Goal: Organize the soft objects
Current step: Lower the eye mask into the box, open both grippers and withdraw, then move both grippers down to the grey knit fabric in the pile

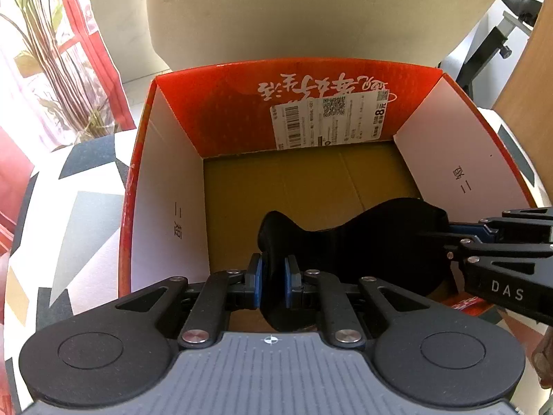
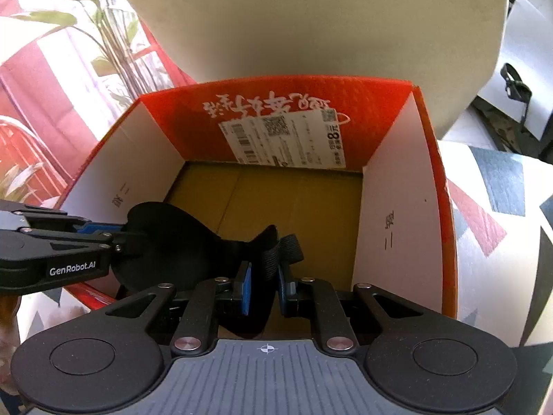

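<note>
Left wrist view: one black eye mask (image 1: 363,238) held over one open red box (image 1: 345,103), above its brown floor. Two grippers: left gripper (image 1: 273,271) pinched narrow on one end, right gripper (image 2: 263,285) pinched on the other. One shipping label (image 1: 328,121) on the box's far wall.

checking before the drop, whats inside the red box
Both grippers, left and right, hold a black eye mask inside the red box. The brown cardboard floor looks bare, with a shipping label on the far wall. The floor under the mask is hidden.
</note>
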Action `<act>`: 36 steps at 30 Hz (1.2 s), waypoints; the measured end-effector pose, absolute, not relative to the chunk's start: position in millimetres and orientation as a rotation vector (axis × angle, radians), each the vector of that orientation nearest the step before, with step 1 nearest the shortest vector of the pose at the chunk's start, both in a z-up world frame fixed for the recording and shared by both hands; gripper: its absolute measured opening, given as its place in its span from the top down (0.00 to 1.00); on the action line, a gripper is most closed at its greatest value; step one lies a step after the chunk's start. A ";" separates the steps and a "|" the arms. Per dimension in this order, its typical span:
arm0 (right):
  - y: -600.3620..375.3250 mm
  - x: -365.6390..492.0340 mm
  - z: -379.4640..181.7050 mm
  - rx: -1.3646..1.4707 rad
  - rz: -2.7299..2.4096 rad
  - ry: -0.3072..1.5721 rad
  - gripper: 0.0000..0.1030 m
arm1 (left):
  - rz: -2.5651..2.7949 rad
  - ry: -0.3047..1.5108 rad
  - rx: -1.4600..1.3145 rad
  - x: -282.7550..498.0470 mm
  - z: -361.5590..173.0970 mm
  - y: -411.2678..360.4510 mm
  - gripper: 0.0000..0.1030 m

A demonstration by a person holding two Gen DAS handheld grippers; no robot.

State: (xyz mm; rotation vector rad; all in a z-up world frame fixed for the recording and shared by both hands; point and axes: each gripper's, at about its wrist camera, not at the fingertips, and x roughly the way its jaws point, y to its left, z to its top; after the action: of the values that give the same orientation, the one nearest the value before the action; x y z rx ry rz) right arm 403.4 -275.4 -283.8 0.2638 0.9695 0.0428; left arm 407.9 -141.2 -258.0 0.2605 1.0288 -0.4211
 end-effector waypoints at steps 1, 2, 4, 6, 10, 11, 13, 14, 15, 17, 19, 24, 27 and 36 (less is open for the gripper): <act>-275.8 403.9 -284.6 0.267 0.036 0.974 0.86 | -0.421 1.030 0.261 407.9 -258.4 -141.0 0.86; -279.4 401.9 -285.3 0.270 0.031 0.976 0.86 | -0.421 1.032 0.263 407.9 -258.4 -140.9 0.86; -282.9 401.0 -285.8 0.275 0.017 0.983 0.85 | -0.424 1.029 0.265 407.8 -256.8 -140.7 0.82; -284.4 399.3 -286.6 0.275 0.000 0.988 0.83 | -0.432 1.015 0.264 406.5 -252.7 -139.2 0.76; -283.3 390.3 -277.0 0.226 -0.047 0.940 0.72 | -0.455 0.955 0.257 400.2 -236.7 -131.6 0.67; -283.5 387.1 -272.6 0.212 -0.055 0.919 0.70 | -0.460 0.931 0.257 396.7 -230.6 -128.9 0.61; -284.2 378.1 -262.0 0.200 -0.071 0.868 0.60 | -0.457 0.868 0.241 387.5 -216.5 -121.0 0.48; -285.5 372.5 -257.1 0.203 -0.071 0.839 0.56 | -0.454 0.842 0.229 382.9 -210.2 -116.6 0.41; -286.6 365.5 -251.1 0.207 -0.071 0.804 0.47 | -0.451 0.812 0.210 377.2 -203.1 -110.7 0.38; -286.2 350.5 -239.7 0.200 -0.075 0.738 0.36 | -0.459 0.769 0.172 365.5 -190.9 -98.1 0.32; -282.9 332.8 -229.4 0.173 -0.069 0.686 0.19 | -0.464 0.718 0.131 350.5 -180.8 -83.5 0.23; -274.9 284.5 -211.2 0.157 -0.046 0.554 0.00 | -0.409 0.572 0.116 299.8 -164.9 -48.5 0.03; -270.3 260.0 -208.8 0.164 -0.041 0.504 0.00 | -0.362 0.521 0.058 270.5 -164.4 -23.2 0.00; -245.1 192.0 -211.2 0.186 -0.005 0.435 0.00 | -0.285 0.570 0.023 209.2 -181.3 25.4 0.00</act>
State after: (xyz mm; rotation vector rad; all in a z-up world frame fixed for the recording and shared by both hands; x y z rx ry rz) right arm 192.0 -245.1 -211.2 0.1864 0.4347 -0.0051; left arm 209.2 25.4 -181.3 0.0227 0.5700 -0.2849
